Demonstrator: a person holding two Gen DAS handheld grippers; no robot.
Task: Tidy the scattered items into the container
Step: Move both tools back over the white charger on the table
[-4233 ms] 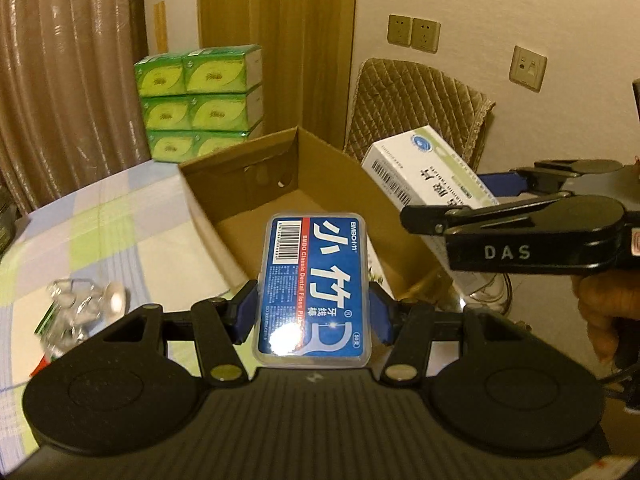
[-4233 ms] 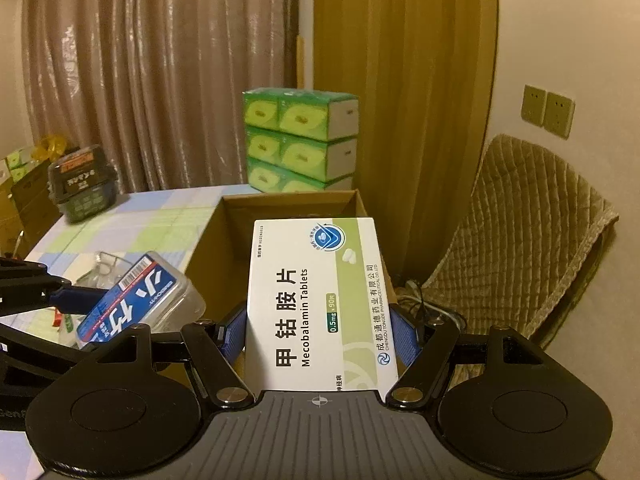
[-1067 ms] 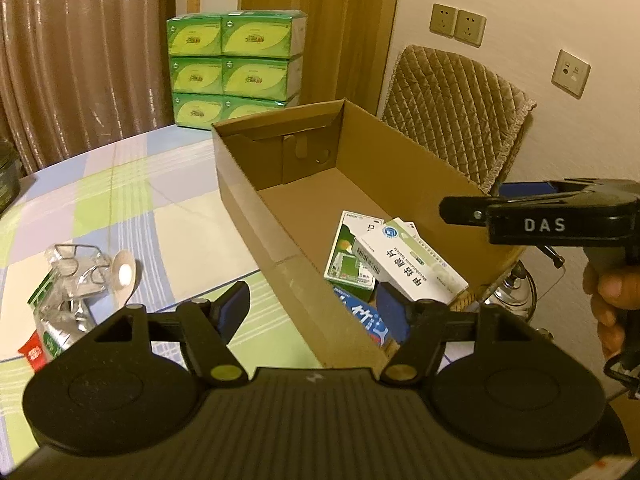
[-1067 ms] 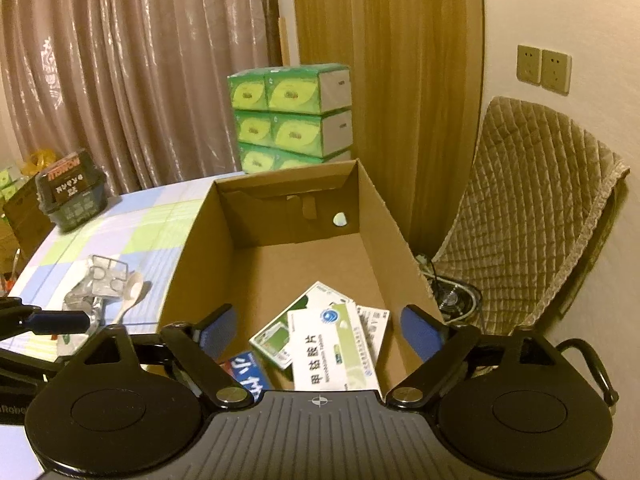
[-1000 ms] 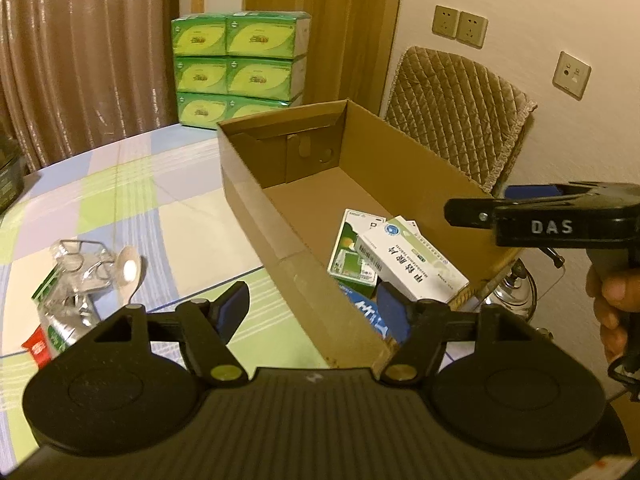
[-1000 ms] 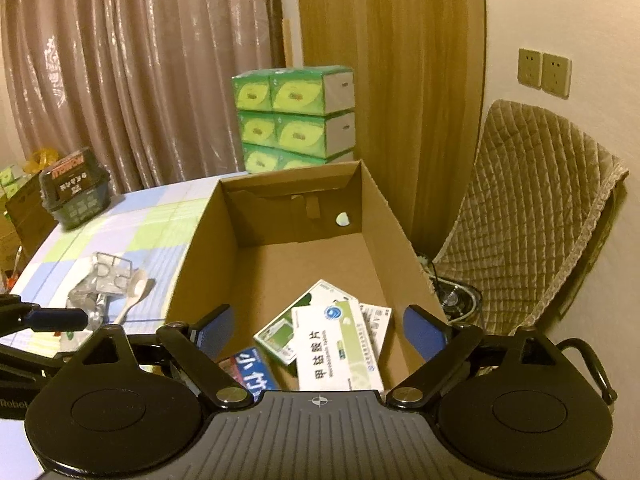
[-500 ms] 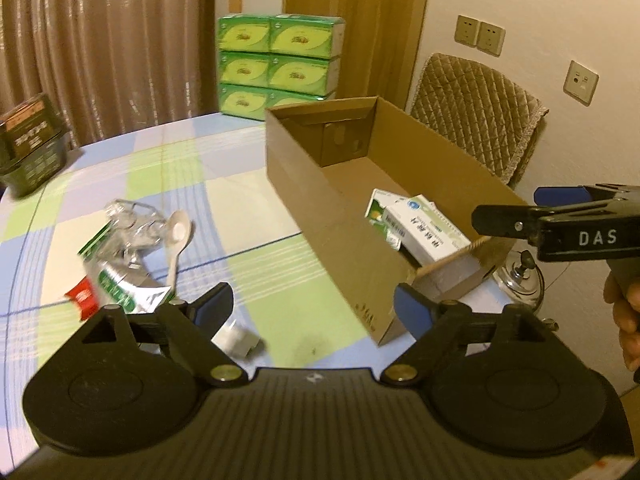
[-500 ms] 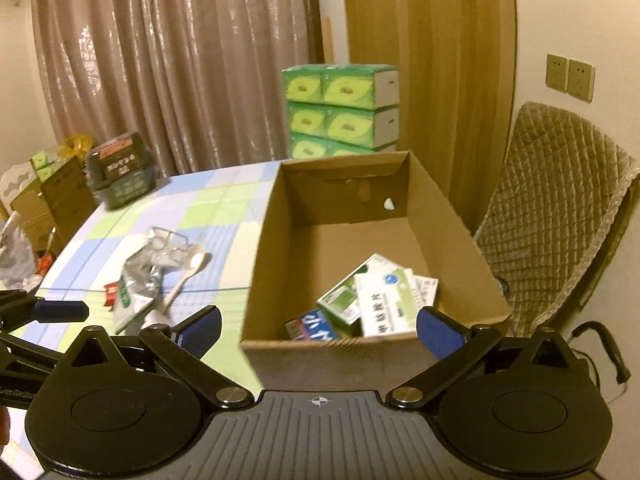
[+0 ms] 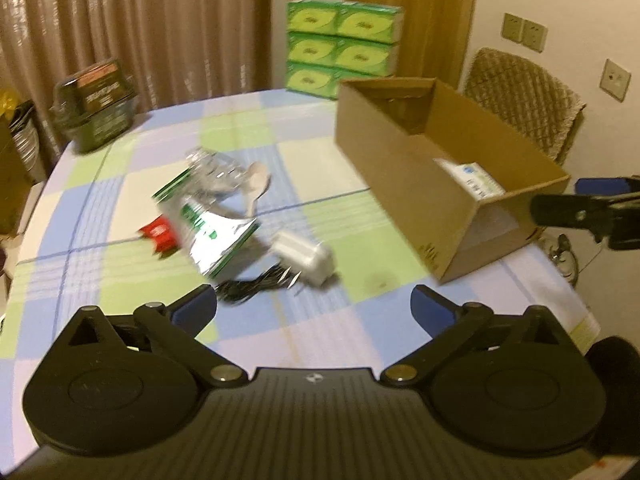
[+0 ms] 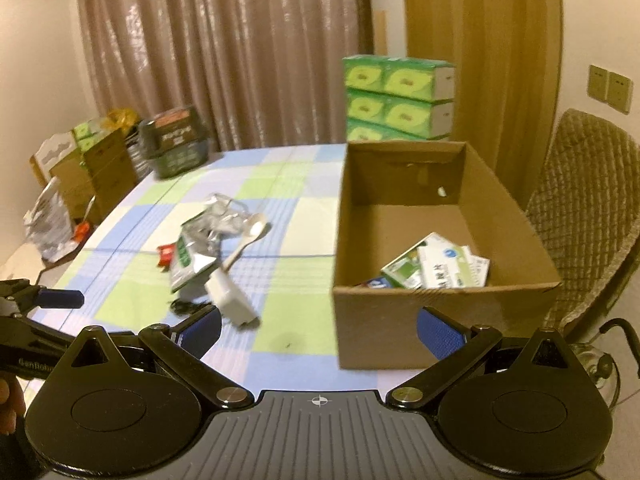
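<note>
An open cardboard box (image 9: 404,168) (image 10: 400,312) stands on the right of the checked table (image 9: 328,320). It holds medicine boxes (image 10: 440,266) and a blue floss case (image 10: 376,282). On the table lie a white charger (image 9: 304,256) (image 10: 232,300) with a black cable (image 9: 252,286), a silver-green foil pouch (image 9: 216,236) (image 10: 192,258), a red packet (image 9: 160,234), a white spoon (image 10: 248,240) and crumpled clear plastic (image 9: 216,168). My left gripper (image 9: 314,312) is open and empty, above the table near the charger. My right gripper (image 10: 320,330) is open and empty, in front of the box.
Stacked green tissue boxes (image 10: 396,96) stand behind the cardboard box. A dark basket (image 9: 96,108) sits at the table's far left. A quilted chair (image 10: 580,220) is on the right. Cartons and bags (image 10: 80,176) stand beyond the left edge.
Both grippers let go of the floss case and the medicine box, which now lie in the cardboard box. Both have pulled back from the box, and the left view has swung towards the scattered items.
</note>
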